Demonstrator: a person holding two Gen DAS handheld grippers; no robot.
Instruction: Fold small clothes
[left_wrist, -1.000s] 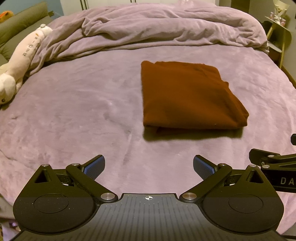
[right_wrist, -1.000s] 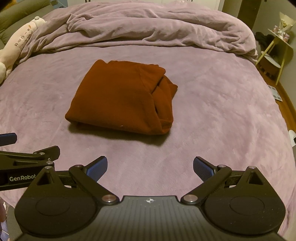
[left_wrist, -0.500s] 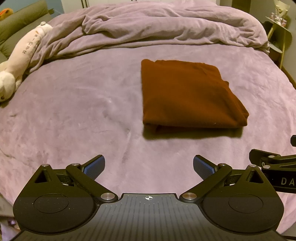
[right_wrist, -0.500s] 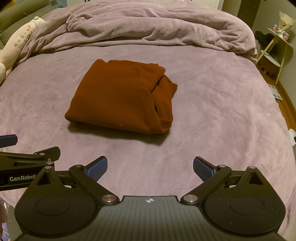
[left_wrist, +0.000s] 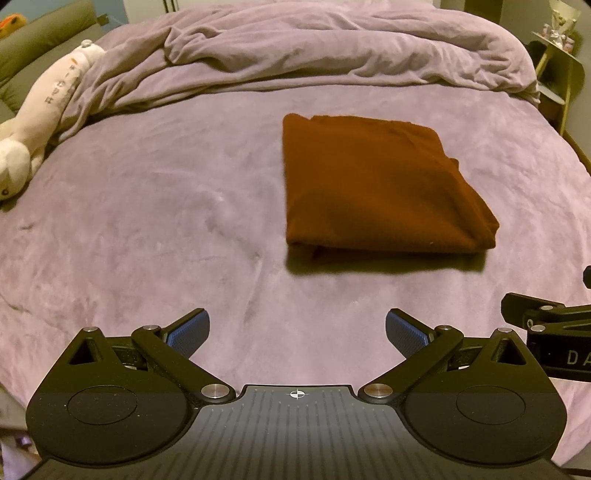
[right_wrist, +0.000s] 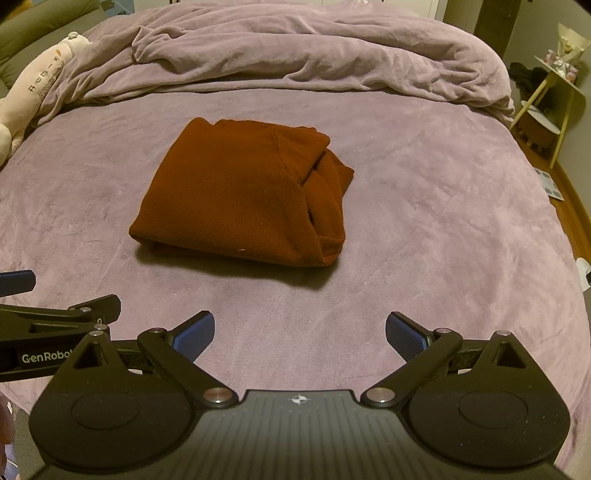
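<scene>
A rust-brown garment (left_wrist: 376, 184) lies folded into a compact rectangle on the purple bed cover (left_wrist: 147, 221). In the right wrist view the garment (right_wrist: 236, 195) shows tucked layers at its right end. My left gripper (left_wrist: 297, 332) is open and empty, held back from the garment near the bed's front edge. My right gripper (right_wrist: 300, 334) is open and empty too, also short of the garment. Each gripper shows at the edge of the other's view: the right one (left_wrist: 550, 325), the left one (right_wrist: 44, 314).
A crumpled purple duvet (left_wrist: 332, 51) is heaped across the back of the bed. A white plush toy (left_wrist: 40, 110) lies at the far left. A small yellow side table (right_wrist: 554, 99) stands past the bed's right edge.
Almost nothing differs. Both grippers stay open and near the front edge; the views shift only slightly. The folded garment has not moved.
</scene>
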